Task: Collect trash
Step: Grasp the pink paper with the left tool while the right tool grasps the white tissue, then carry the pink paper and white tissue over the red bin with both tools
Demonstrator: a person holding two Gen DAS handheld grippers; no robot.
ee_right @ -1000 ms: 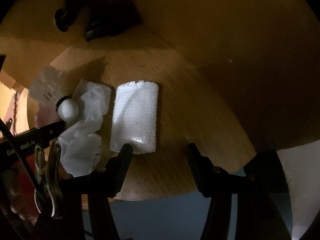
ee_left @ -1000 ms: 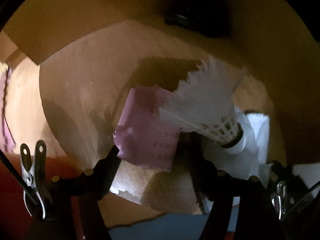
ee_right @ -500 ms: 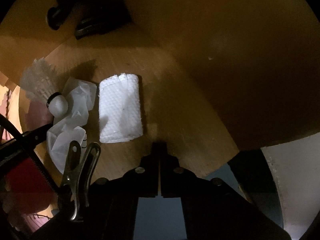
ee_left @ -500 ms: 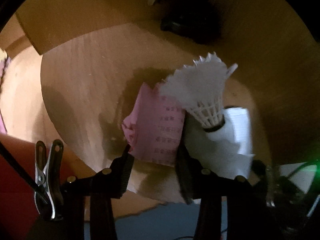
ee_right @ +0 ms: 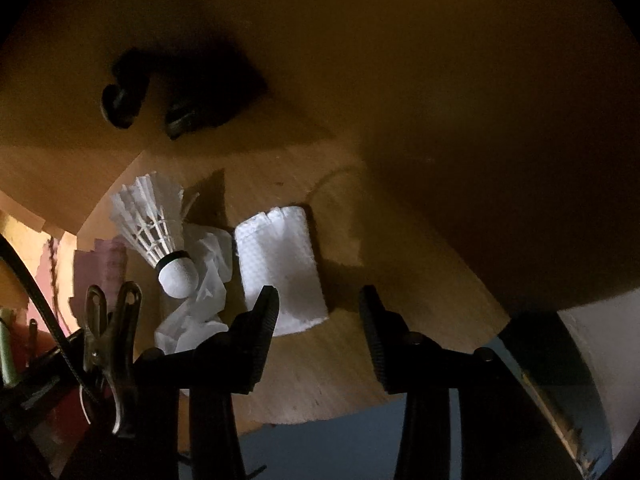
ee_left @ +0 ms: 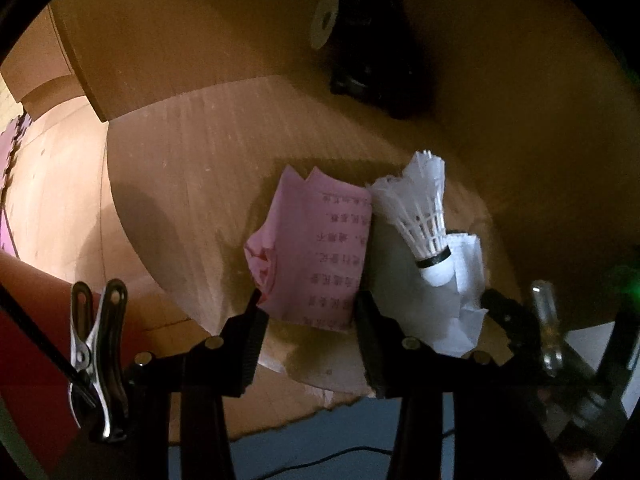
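Looking along the left claw (ee_left: pixel 308 316), its jaws stand partly apart with the lower edge of a crumpled pink paper slip printed with dark characters (ee_left: pixel 316 256) showing between the tips; the frame does not settle whether the pads press on it or hover above it. The slip lies on a round pale wooden counter (ee_left: pixel 192 184). Just beside it on the right, a white feathered shuttlecock with a black band at its cork (ee_left: pixel 424 216) rests on a crumpled white tissue (ee_left: pixel 460 312). A dark object (ee_left: pixel 372 64) sits near the far edge, too dim to name.

In the right wrist view, the right claw (ee_right: pixel 318 312) has just been opening and now stands partly apart with nothing between its jaws. A folded white embossed paper towel (ee_right: pixel 280 264) lies flat on the counter, its near edge behind the claw's left finger (ee_right: pixel 260 332). The shuttlecock (ee_right: pixel 156 220) and tissue (ee_right: pixel 208 280) lie to its left, the pink slip (ee_right: pixel 104 268) beyond.

As I judge it, collecting has barely begun: all four scraps sit on the counter, no bin shows in either view, and each piece still needs gripping and carrying off.
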